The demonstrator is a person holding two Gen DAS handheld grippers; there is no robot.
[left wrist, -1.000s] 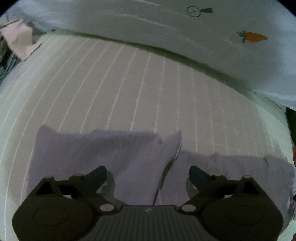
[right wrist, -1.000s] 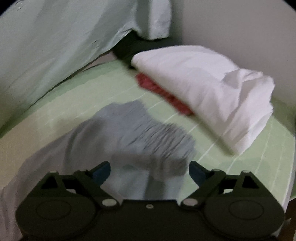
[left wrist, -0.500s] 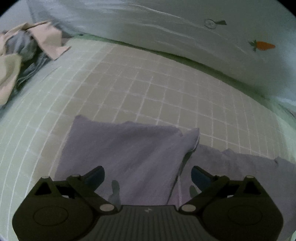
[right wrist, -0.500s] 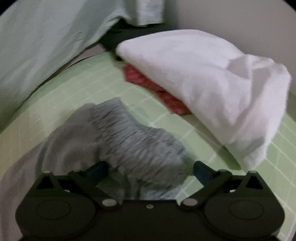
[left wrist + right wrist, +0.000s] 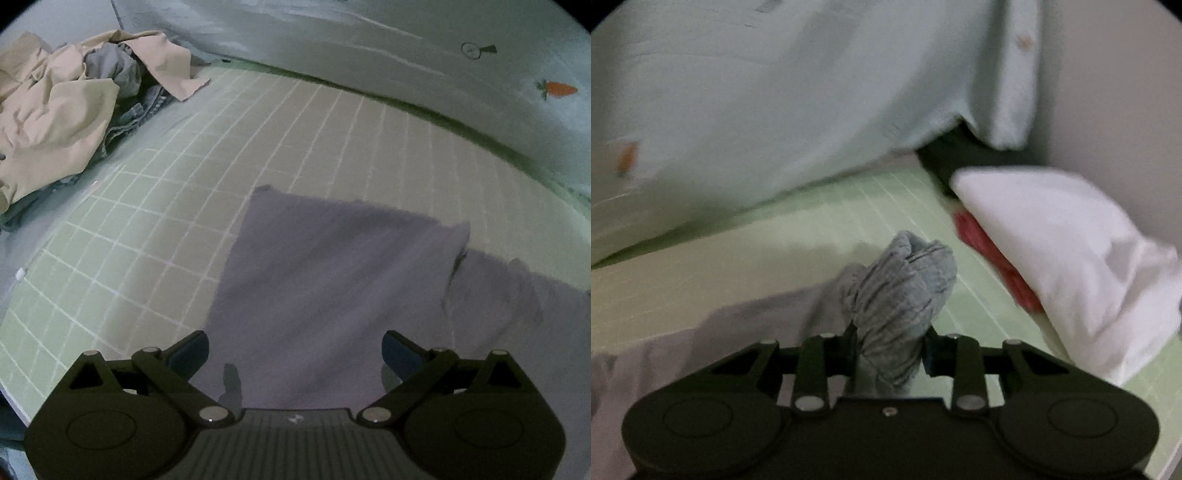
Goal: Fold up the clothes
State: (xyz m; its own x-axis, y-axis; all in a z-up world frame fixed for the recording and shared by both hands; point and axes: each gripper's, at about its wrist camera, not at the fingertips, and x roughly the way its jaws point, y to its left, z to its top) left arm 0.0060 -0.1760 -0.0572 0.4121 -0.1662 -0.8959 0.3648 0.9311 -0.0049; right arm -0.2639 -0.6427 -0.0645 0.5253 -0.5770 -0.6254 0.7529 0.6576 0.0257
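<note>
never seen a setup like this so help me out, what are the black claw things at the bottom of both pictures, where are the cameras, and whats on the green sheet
The black claws are two-finger grippers that a person holds, one per hand. Each carries a camera looking forward along its fingers, so you get one picture per hand.

The left gripper is open, hovering over grey shorts spread on the green checked sheet. A pile of unfolded clothes lies far left.

The right gripper is shut on the shorts' gathered waistband. Beside it lies a folded white garment over something red.
</note>
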